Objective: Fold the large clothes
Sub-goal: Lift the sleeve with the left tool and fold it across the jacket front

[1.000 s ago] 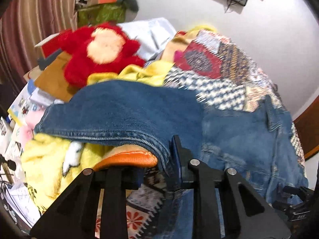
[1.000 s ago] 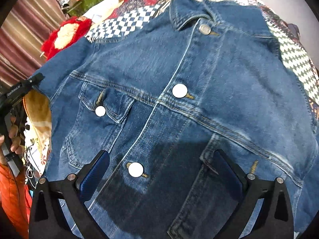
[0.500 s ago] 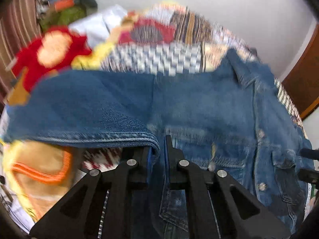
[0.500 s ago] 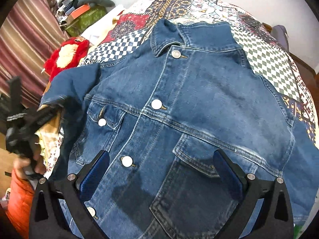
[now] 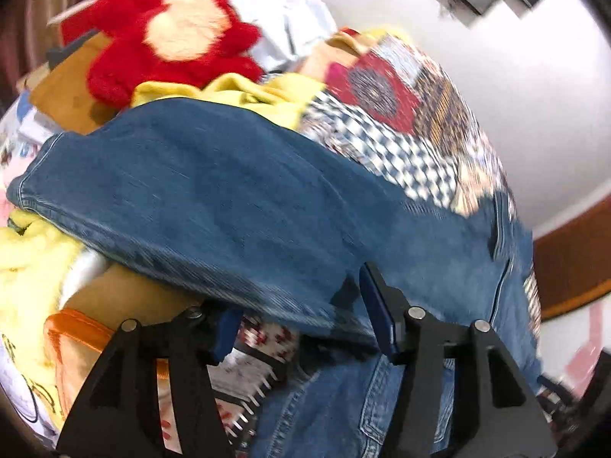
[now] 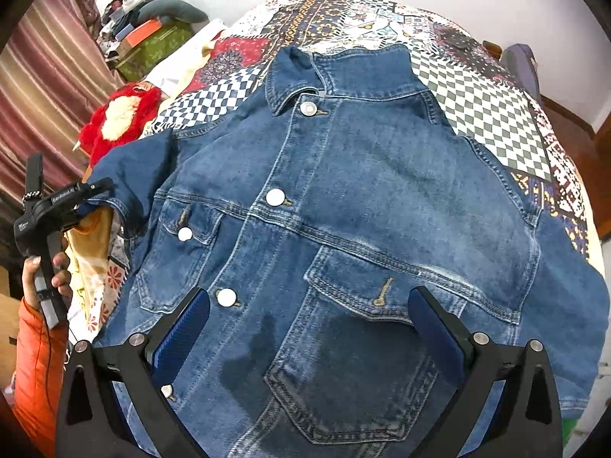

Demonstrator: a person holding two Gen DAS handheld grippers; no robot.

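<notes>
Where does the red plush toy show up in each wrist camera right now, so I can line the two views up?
Left wrist view: the red plush toy sits at upper left, beyond the denim jacket's sleeve.
Right wrist view: the toy is at middle left, beside the jacket's shoulder, above the left gripper.
Shared landmark: the checkered patch of the patchwork bedspread, next to the toy in both.

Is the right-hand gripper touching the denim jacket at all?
Cannot tell. In the right wrist view the right gripper stands wide open over the denim jacket, nothing pinched, but no clear gap or contact shows.
</notes>
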